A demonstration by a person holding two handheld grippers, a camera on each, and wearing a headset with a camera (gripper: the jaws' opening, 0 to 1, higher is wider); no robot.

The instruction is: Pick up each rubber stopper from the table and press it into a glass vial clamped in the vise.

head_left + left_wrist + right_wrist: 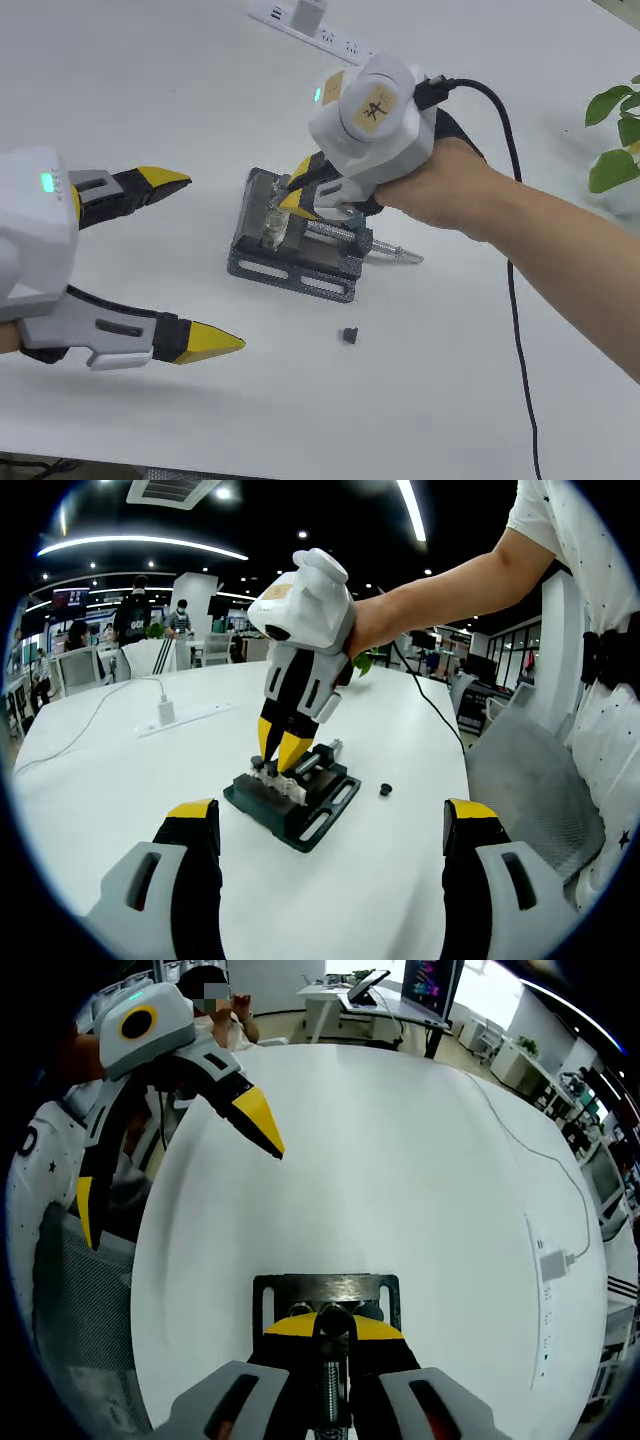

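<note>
Centrally, right hand-held gripper point(297, 190) pinching dark round stopper point(335, 1322) over grey metal vise point(290, 270), left hand-held gripper point(212, 262) gaping, empty.

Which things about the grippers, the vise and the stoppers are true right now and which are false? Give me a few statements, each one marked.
1. The left gripper is wide open and holds nothing. True.
2. A loose rubber stopper lies on the table near the vise. True.
3. The right gripper rests flat on the table, far from the vise. False: it is over the vise, jaws closed on a dark stopper.
4. The black cable runs to the left gripper. False: it leads to the right gripper.
</note>
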